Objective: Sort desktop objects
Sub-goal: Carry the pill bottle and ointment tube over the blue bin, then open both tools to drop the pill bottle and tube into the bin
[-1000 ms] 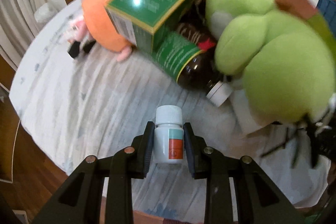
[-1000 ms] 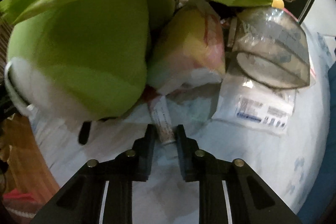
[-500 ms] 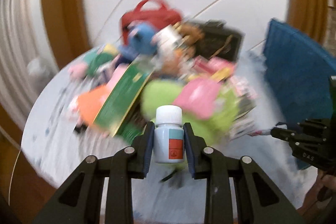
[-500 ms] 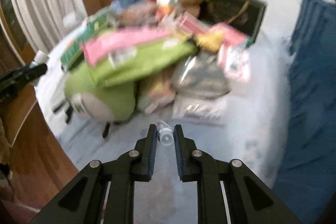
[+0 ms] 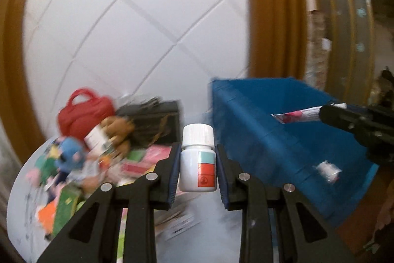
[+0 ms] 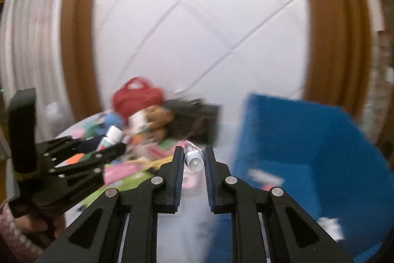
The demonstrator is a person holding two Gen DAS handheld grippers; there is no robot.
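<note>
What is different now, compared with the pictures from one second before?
Both grippers have lifted away from the pile on the table and swung toward the blue bin. The left gripper carried the white pill bottle up. The right gripper pulled the small tube from beside the green plush and raised it. Both grips stayed shut, and the pile looks unchanged.

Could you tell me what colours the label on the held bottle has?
Teal band above red on the white bottle; clearest in the left wrist view.
</note>
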